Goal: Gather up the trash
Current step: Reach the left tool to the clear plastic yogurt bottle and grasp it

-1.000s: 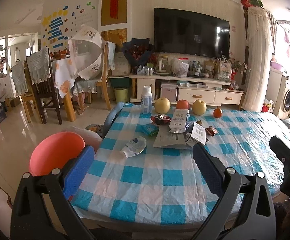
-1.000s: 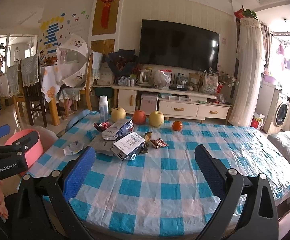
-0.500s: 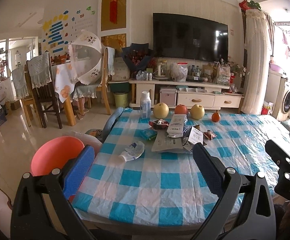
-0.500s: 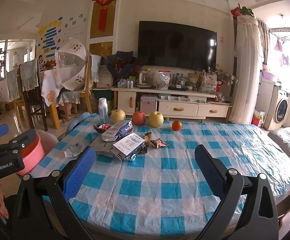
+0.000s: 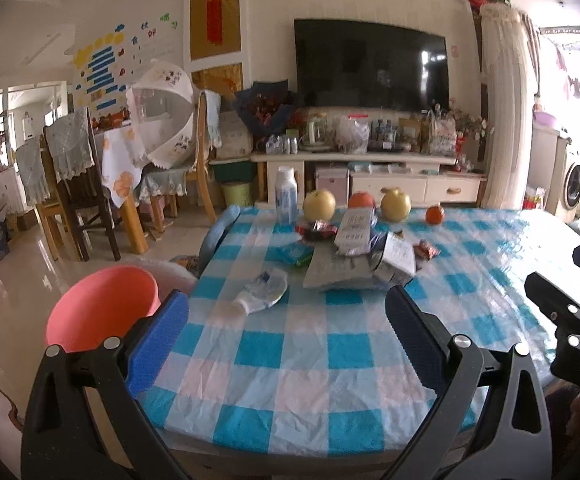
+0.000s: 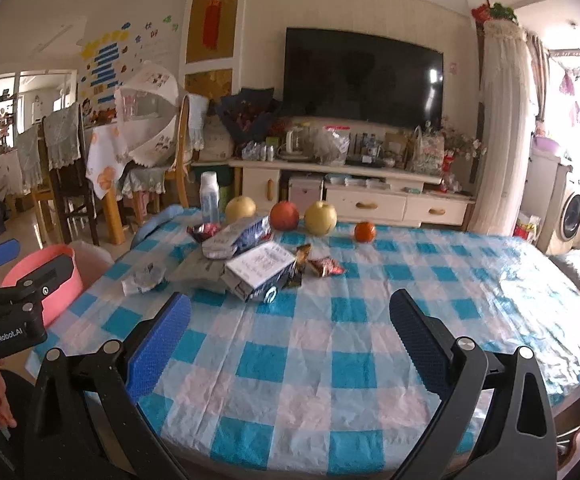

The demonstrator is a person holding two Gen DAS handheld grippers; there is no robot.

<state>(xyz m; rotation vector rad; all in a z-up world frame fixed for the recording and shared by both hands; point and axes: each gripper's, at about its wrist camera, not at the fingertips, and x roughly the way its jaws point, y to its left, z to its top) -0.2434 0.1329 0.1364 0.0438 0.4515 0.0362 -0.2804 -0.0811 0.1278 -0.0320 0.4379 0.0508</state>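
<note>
Trash lies in a heap on the blue-checked table [image 5: 290,352] [image 6: 346,364]: a crumpled white wrapper [image 5: 260,292] [image 6: 143,277], a grey bag [image 5: 332,268], a milk carton [image 5: 355,229] [image 6: 239,236], a flattened box [image 5: 396,260] [image 6: 261,270], a green packet [image 5: 292,254] and red snack wrappers [image 5: 426,249] [image 6: 324,266]. A pink bin [image 5: 104,310] [image 6: 56,280] stands left of the table. My left gripper [image 5: 286,338] is open over the table's near left part, short of the wrapper. My right gripper [image 6: 290,340] is open over the near middle, empty.
A plastic bottle [image 5: 286,196], two pears [image 5: 319,205], an apple [image 6: 284,216] and a tangerine [image 5: 435,214] line the table's far edge. Dining chairs [image 5: 70,184] stand at the left, a TV cabinet [image 5: 370,176] behind, a washing machine [image 5: 574,180] at the right.
Both grippers have drawn back slightly from the table and risen; the trash heap looks a little farther away. Nothing was taken hold of.
</note>
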